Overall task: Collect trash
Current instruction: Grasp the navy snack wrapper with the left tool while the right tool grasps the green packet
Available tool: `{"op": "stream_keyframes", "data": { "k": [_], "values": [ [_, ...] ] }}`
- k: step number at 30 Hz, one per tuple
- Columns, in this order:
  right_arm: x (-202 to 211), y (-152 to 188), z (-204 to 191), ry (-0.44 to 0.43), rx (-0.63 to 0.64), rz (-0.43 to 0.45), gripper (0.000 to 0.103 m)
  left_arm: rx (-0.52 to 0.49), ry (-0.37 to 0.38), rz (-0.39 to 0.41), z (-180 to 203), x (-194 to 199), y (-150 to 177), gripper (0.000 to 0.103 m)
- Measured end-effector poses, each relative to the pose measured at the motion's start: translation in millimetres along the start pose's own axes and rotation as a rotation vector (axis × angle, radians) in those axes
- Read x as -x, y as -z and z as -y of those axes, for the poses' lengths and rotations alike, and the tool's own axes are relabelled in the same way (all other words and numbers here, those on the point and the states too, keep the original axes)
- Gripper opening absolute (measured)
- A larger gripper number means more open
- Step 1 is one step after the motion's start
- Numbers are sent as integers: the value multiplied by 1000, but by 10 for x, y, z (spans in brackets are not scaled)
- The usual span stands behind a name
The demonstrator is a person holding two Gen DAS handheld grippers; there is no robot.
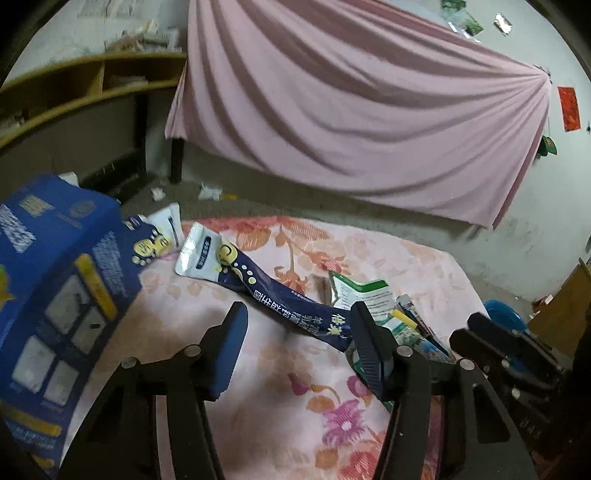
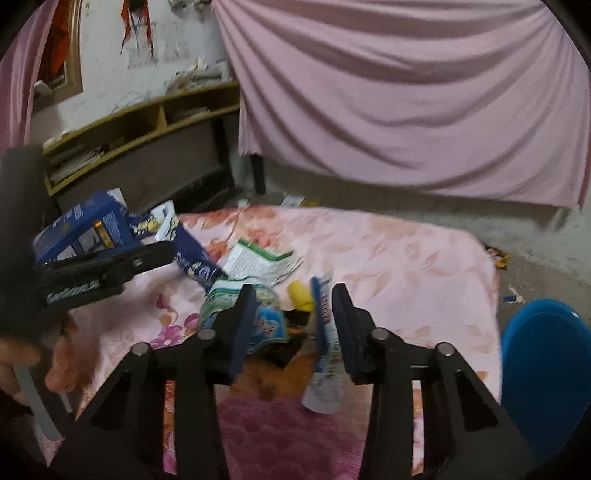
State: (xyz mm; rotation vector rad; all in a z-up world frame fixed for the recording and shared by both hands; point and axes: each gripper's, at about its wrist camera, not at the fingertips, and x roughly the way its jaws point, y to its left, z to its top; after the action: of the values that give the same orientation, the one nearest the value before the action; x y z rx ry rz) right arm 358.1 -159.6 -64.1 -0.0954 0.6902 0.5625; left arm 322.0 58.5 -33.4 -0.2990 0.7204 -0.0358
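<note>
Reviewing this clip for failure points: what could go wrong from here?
1. The left claw straddles only the tail of the long navy wrapper; closing may pinch the floral blanket too.
2. The right claw has several wrappers bunched between its fingers; some may slip out.
3. The two claws work close together and could collide.

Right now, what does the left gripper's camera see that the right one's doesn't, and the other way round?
Only the left view: a red paper on the wall and wrappers stuck up high.

Only the right view: a hand, a framed picture and a yellow scrap.

Both: the floral blanket, blue box, green-white wrapper, pink curtain, shelf and blue bin.
</note>
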Motion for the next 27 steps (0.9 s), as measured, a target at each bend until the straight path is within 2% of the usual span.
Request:
{"op": "stream_keyframes", "data": {
  "k": [7, 11, 18, 27],
  "values": [
    [-222, -10, -52, -48, -14, -92, 59, 89, 46, -82, -183, -193, -96, 51],
    [-294, 1, -86, -40, -3, -124, 54, 105, 38, -94, -206, -227, -112, 42],
    [-327, 14, -136, -50, 14, -152, 47, 122, 39, -110, -236, -278, -107, 15],
    [-305, 29, -194, -49, 34, -155, 38, 103, 63, -94, -224, -252, -106, 3]
  ]
}}
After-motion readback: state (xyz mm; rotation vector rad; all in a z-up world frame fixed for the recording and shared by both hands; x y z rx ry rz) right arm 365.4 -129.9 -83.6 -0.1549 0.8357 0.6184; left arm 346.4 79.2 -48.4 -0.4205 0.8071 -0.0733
